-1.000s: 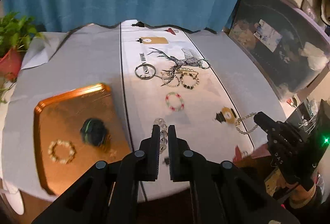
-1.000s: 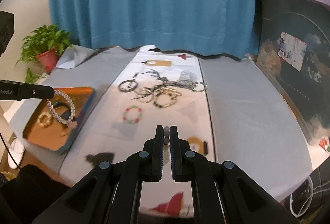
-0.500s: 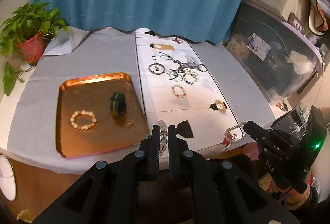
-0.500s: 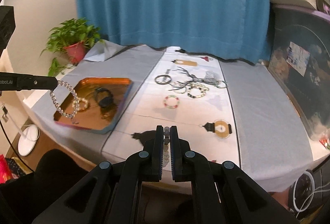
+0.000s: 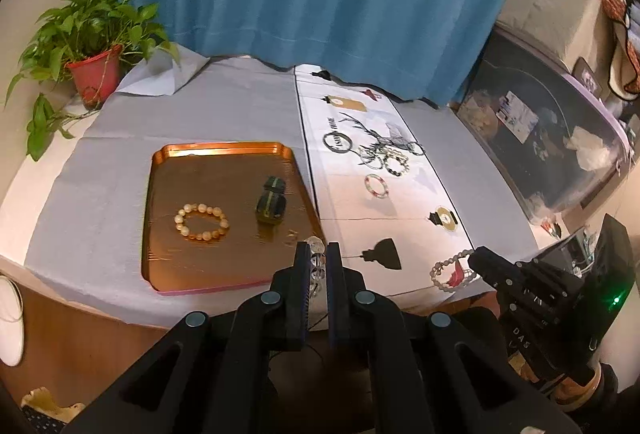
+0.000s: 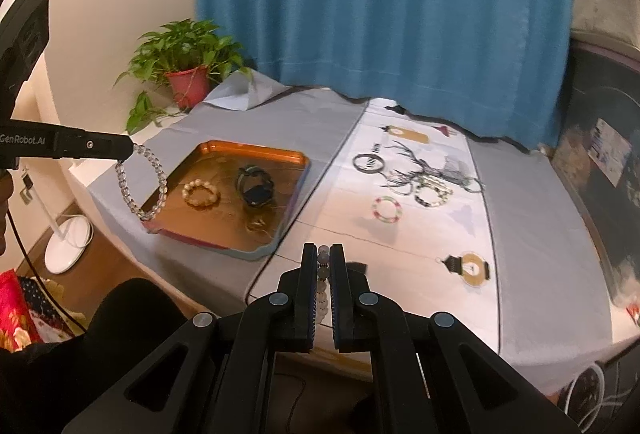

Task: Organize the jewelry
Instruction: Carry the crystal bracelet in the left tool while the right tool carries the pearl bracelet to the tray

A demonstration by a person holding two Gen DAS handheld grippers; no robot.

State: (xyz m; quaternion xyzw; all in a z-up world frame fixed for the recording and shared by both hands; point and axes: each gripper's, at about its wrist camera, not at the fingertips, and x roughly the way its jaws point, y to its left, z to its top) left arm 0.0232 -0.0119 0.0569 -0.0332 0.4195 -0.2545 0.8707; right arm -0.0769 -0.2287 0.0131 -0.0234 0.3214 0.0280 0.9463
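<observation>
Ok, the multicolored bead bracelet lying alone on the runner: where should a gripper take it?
The multicolored bracelet lies flat as an open ring with bare runner around it. Probably best to come straight down, one finger inside the loop, one outside, pinching the near arc.

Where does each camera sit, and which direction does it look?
Left wrist: sits on the left gripper, shut on a clear bead bracelet, looking over the table's near edge at the copper tray; the right gripper shows at right.
Right wrist: sits on the right gripper, shut on a pale bead bracelet, looking across the table toward the blue curtain; the left gripper enters at left.
Shared: tray, potted plant, curtain.
</observation>
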